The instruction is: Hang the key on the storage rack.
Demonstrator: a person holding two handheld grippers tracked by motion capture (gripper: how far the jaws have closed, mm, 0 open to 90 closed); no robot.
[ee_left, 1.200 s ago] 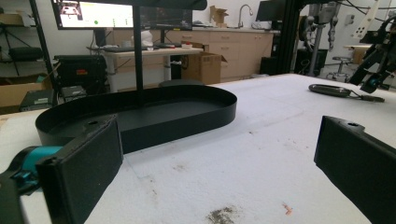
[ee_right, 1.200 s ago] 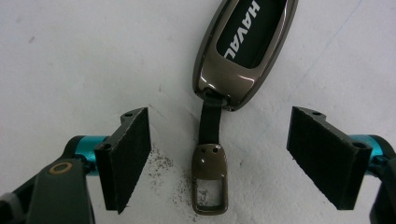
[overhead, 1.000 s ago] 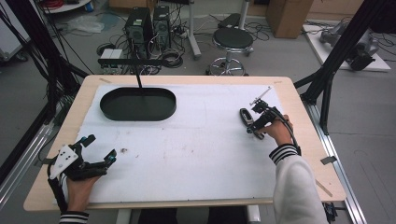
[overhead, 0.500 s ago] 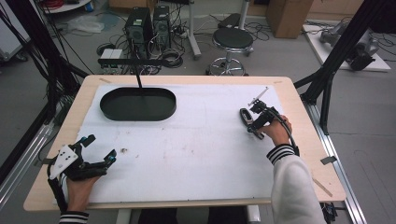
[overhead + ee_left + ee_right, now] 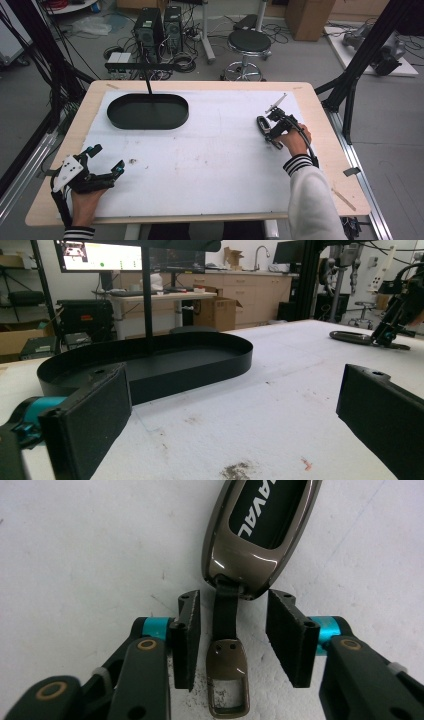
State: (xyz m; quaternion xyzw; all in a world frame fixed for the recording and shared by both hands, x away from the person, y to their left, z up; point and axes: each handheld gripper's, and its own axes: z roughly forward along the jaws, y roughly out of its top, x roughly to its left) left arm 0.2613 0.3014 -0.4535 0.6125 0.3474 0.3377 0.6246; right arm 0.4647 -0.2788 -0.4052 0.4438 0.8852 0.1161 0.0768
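The right gripper point(image 5: 234, 640) points down at the white counter point(image 5: 215, 165), its jaws having just been closing yet clear of the short black strap and bronze metal buckle point(image 5: 228, 680) between them. That strap hangs from a glossy bronze-and-black car key fob point(image 5: 260, 530) lying flat at 12 o'clock from the jaws. Far off at 9 o'clock across the counter, the left gripper point(image 5: 107, 162) rests released and empty, with a black oval metal tray point(image 5: 150, 365) at its 12 o'clock.
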